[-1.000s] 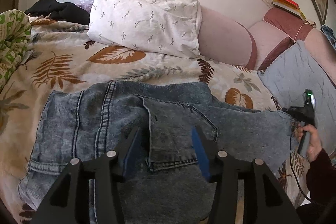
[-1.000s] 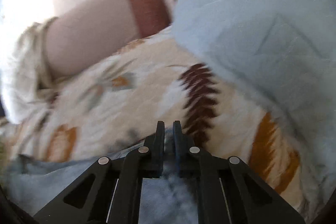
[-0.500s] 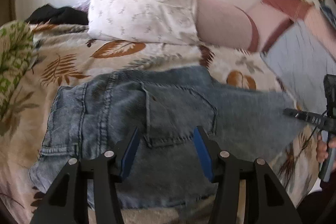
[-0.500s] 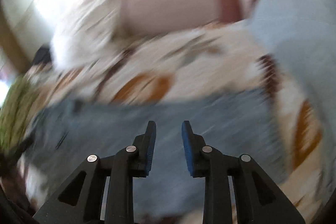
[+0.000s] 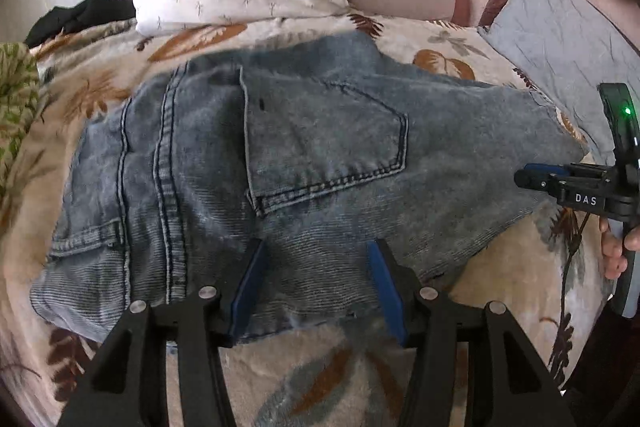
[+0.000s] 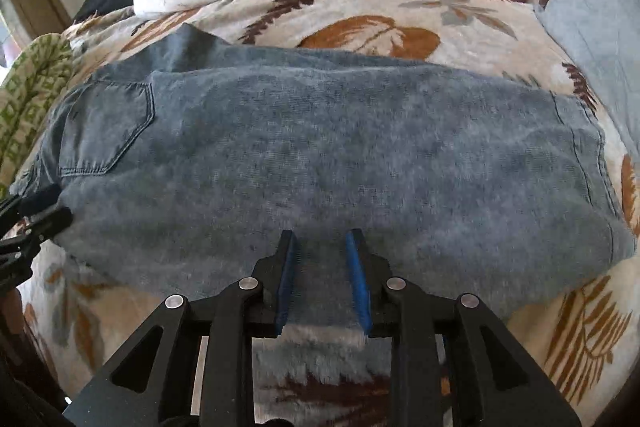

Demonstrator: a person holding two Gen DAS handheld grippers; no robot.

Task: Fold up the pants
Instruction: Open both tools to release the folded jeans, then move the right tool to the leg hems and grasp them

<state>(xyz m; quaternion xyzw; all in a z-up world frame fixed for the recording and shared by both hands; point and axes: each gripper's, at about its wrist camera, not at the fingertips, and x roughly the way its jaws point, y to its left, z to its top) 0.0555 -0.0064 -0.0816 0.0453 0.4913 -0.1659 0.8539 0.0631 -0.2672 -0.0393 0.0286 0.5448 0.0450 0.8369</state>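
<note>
We hold both grippers over the jeans [image 5: 320, 155] on the bed [image 5: 460, 47]: left gripper [image 5: 316, 259] half open, right gripper [image 6: 320, 247] slightly parted, each gripping nothing.

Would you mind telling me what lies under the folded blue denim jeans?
The folded blue denim jeans lie on a cream fleece blanket with brown leaf prints, which shows on all sides. The blanket's pattern directly beneath, and anything else there, is covered.
</note>
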